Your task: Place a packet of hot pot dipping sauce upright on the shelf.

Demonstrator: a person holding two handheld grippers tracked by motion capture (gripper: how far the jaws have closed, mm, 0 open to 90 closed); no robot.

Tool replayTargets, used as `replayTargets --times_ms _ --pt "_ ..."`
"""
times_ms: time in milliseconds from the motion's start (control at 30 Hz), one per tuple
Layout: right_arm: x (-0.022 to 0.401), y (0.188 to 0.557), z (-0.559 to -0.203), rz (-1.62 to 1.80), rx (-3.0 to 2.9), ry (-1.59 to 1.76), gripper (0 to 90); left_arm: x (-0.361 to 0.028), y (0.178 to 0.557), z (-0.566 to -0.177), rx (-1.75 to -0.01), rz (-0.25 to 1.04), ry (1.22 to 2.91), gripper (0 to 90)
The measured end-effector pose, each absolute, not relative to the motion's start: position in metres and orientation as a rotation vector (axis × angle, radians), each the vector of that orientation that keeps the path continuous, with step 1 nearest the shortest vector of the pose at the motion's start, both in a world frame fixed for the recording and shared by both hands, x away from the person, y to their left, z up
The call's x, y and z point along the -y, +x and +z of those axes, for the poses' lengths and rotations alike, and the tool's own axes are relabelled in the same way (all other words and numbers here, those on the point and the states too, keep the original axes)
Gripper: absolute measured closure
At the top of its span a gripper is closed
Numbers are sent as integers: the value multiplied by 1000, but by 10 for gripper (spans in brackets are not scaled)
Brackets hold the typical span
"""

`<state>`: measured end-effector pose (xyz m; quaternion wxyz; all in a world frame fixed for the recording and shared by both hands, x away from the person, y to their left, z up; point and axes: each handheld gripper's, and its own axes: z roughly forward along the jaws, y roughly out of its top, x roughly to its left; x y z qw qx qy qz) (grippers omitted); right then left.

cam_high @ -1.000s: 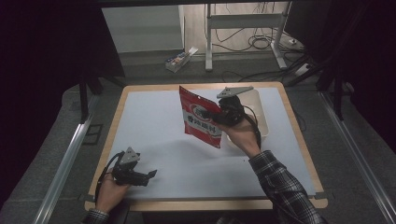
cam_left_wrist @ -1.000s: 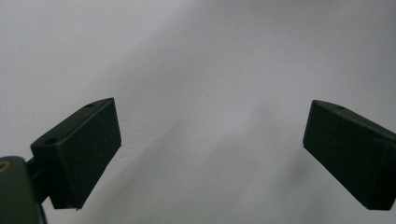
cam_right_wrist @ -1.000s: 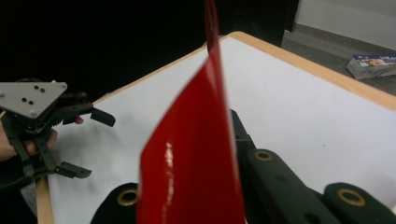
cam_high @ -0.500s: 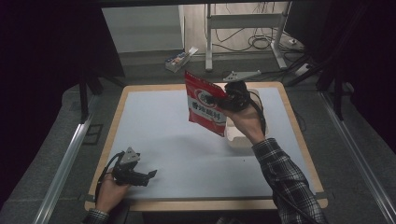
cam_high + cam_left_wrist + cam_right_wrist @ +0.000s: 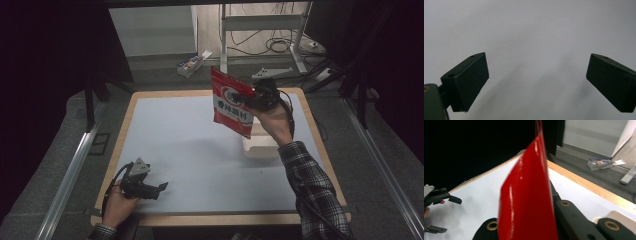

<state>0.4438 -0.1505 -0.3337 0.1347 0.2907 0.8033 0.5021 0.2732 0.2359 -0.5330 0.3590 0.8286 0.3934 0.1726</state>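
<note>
I read the right tongs point(image 5: 256, 96) as closed on the right edge of a red snack pouch point(image 5: 231, 104), holding it raised above the far right part of the surface point(image 5: 190, 150). In the right gripper view the pouch point(image 5: 529, 202) stands edge-on between the jaws, its glossy red face rising upward out of the clamp. The pouch hangs tilted, its printed white and red front turned toward the high camera. Just below and behind it, a white block-shaped container point(image 5: 260, 145) rests on the surface.

I read the left tongs point(image 5: 150, 190) as wide open and holding nothing. They rest at the near left corner of the surface, well apart from the pouch. In the left gripper view both jaws stand spread over bare pale surface point(image 5: 536, 37).
</note>
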Motion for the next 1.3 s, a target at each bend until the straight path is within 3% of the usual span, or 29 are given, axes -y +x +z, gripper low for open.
replayTargets --times_ms 1000,1300 --pt "236 430 -347 1400 -2243 994 893 -235 274 -534 -1025 445 2140 44" --pt "244 432 -362 1389 -2249 1033 893 -235 274 -534 -1026 447 2142 44"
